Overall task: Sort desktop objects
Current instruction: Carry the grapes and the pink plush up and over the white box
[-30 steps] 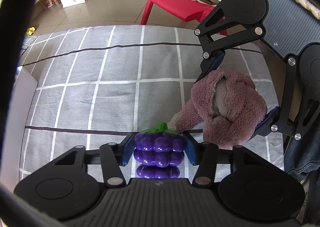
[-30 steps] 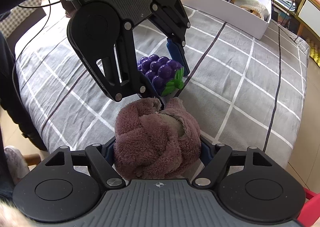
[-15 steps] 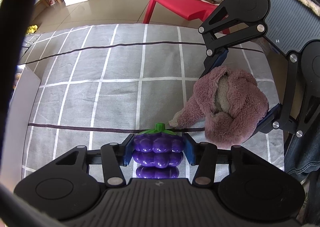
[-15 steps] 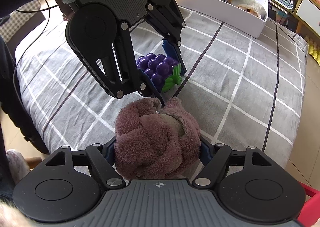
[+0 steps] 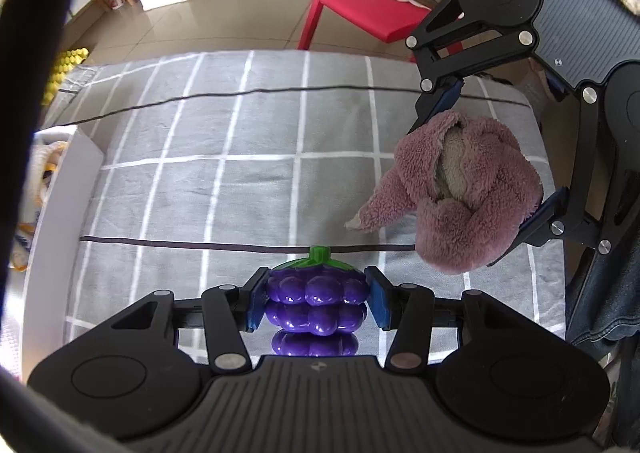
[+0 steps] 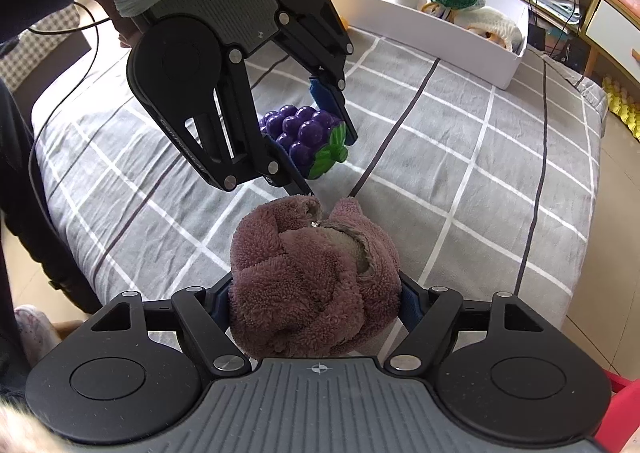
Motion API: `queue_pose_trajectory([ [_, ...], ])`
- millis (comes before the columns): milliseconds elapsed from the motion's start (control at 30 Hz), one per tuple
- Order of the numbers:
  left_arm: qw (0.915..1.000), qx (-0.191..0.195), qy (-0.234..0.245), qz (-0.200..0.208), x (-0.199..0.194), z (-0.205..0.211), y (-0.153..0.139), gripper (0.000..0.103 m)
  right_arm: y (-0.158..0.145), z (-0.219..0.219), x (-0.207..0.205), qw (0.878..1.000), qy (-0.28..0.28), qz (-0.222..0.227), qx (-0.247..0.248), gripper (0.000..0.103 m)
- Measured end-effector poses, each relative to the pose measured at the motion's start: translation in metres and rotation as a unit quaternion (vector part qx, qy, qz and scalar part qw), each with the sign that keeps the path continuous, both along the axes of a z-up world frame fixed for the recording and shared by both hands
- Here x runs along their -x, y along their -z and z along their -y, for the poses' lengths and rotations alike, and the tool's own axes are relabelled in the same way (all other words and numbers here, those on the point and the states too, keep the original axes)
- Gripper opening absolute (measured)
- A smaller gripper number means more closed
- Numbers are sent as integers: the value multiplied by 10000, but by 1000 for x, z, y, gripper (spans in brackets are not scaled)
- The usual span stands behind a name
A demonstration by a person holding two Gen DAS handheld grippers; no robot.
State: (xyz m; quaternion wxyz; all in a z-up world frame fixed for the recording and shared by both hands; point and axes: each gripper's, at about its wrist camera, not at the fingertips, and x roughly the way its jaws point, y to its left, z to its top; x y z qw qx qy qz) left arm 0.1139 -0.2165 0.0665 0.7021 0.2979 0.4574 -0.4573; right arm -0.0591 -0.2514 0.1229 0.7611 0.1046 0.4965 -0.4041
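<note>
Purple plastic grapes (image 5: 316, 303) sit pinched between the pads of the left gripper (image 5: 316, 301), lifted off the grey checked cloth (image 5: 224, 189). Ahead and to its right, the right gripper (image 6: 316, 295) clamps a mauve fleece plush toy (image 6: 312, 281). Both are picked up — neither is yet dropped in the white box (image 6: 432, 33), which already holds soft toys, beyond the right gripper.

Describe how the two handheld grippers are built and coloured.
Both look alike. The left gripper and right gripper have a ribbed grey body with a small crosshair mark, black linkage arms with silver rivets, round black side discs, and blue pads on the jaws. Seen from the right wrist camera, the left gripper has a pale cord wrapped around its upper body.
</note>
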Motion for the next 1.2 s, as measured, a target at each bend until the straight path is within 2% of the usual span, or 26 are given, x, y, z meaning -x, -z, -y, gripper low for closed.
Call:
queue_pose_trajectory([
  [267, 9995, -1, -283, 165, -9, -19, -32, 46, -26, 3, -10, 9997, 5, -119, 200, 79],
  [567, 9968, 64, -701, 376, -26, -38, -65, 47, -71, 18, -27, 9981, 1, -189, 582, 79],
  [833, 9931, 62, -1063, 491, -46, -51, -81, 47, -102, 40, -31, 9964, 150, -176, 817, 79],
  [1200, 9789, 90, -1965, 549, -91, -83, -94, 47, -139, 102, -36, 9927, 514, -216, 1069, 79],
])
